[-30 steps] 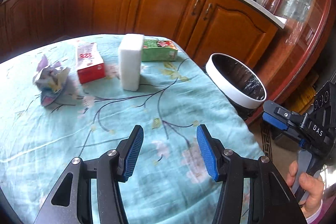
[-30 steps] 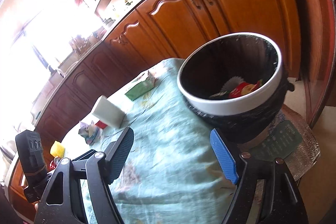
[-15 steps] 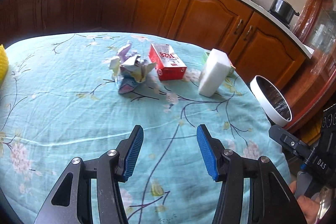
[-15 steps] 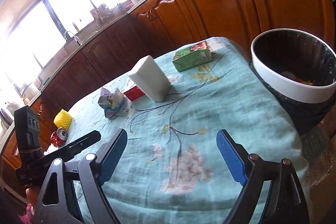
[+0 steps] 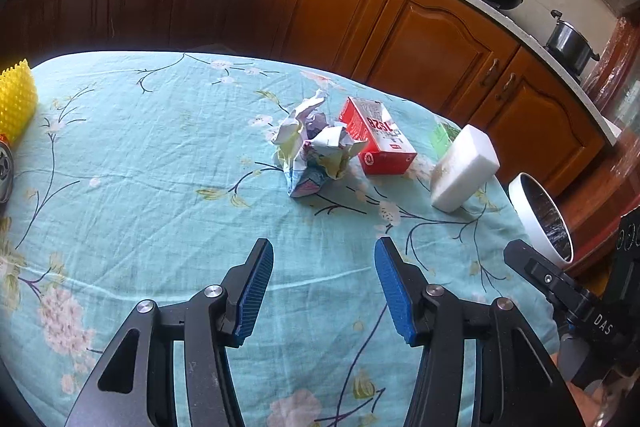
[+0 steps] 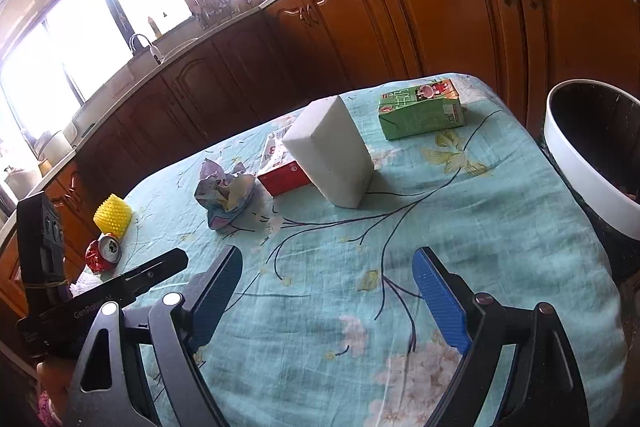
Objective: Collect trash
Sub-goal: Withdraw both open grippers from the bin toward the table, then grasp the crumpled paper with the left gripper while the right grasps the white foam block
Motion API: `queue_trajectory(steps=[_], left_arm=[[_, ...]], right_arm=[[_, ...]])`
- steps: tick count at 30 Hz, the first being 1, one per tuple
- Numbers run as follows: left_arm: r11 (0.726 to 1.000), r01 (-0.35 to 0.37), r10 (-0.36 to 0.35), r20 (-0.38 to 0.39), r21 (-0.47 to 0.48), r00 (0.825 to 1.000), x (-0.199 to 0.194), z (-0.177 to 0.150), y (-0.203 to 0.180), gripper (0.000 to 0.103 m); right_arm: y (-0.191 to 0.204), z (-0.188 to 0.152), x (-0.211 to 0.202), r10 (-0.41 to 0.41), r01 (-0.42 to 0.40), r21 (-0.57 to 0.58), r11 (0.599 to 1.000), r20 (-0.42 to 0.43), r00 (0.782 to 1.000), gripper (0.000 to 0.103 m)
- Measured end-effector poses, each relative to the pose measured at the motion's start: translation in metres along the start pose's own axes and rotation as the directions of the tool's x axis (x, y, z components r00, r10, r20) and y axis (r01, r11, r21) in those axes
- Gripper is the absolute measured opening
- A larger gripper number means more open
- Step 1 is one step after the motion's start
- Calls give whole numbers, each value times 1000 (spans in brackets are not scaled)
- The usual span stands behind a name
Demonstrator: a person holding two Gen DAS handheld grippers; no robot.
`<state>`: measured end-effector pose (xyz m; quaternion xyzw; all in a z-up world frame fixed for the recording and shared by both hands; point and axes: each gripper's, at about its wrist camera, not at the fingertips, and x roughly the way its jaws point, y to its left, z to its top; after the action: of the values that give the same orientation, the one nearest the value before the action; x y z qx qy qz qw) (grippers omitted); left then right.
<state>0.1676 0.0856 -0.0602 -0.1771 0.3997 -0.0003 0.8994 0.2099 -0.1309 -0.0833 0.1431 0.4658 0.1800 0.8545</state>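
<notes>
Left gripper hovering above the teal flowered tablecloth, jaws parted about halfway, nothing between the blue pads. Straight ahead and farther off, well apart from the fingertips: crumpled paper wad lying on the cloth. Just right of the wad, touching or nearly so: red carton lying flat. Farther right again: white foam block, with a sliver of green carton behind it. Off the table's right edge, lower: white-rimmed trash bin, dark liner inside. At far left edge: yellow spiky object and part of a can.

Right gripper also over the cloth, jaws spread wide, empty. Ahead and slightly left: white foam block standing on the cloth, red carton behind it, paper wad farther left still. Far right corner of the table: green carton lying flat. Bin close on the right, beside the table.
</notes>
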Motion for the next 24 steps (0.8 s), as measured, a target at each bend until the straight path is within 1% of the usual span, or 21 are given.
queue_trajectory(steps=[3, 6, 8, 11, 13, 14, 15, 16, 17, 18, 19, 20, 24], left_arm=[[1000, -18, 18, 11, -1, 1000, 7, 10, 1, 59], [999, -39, 39, 24, 6, 999, 17, 22, 1, 60], [998, -56, 56, 20, 13, 998, 28, 32, 1, 61], [998, -58, 58, 26, 12, 998, 40, 45, 2, 62], [998, -70, 69, 29, 9, 997, 49, 50, 3, 62], [998, -64, 63, 29, 6, 998, 55, 52, 4, 62], [998, -59, 59, 28, 4, 998, 59, 54, 4, 62], [998, -56, 55, 24, 7, 998, 64, 56, 4, 61], [999, -51, 51, 16, 12, 999, 70, 56, 4, 59], [999, -45, 45, 10, 15, 999, 74, 57, 4, 52], [999, -34, 34, 6, 19, 999, 78, 56, 4, 44], [999, -22, 22, -4, 26, 1000, 82, 56, 3, 28], [998, -24, 23, 18, 65, 1000, 78, 52, -1, 24]], right_arm=[[3, 8, 13, -14, 14, 8, 1000, 5, 1000, 88], [9, 19, 25, -39, 39, -2, 999, 20, 999, 88], [13, 25, 34, -44, 44, -16, 999, 19, 999, 88], [16, 35, 50, -63, 64, -33, 997, 14, 998, 87], [15, 40, 57, -75, 76, -29, 997, 18, 997, 82], [14, 42, 59, -81, 82, -24, 996, 18, 997, 81], [13, 45, 62, -87, 87, -20, 996, 17, 996, 78], [12, 46, 64, -91, 92, -20, 996, 21, 996, 72], [11, 48, 66, -98, 98, -21, 995, 24, 995, 68], [9, 49, 68, -106, 106, -19, 994, 23, 994, 54], [7, 48, 70, -107, 107, -13, 994, 17, 994, 36], [4, 48, 70, -108, 108, -3, 994, 9, 994, 37], [-1, 41, 57, -92, 92, 5, 996, 29, 995, 33]])
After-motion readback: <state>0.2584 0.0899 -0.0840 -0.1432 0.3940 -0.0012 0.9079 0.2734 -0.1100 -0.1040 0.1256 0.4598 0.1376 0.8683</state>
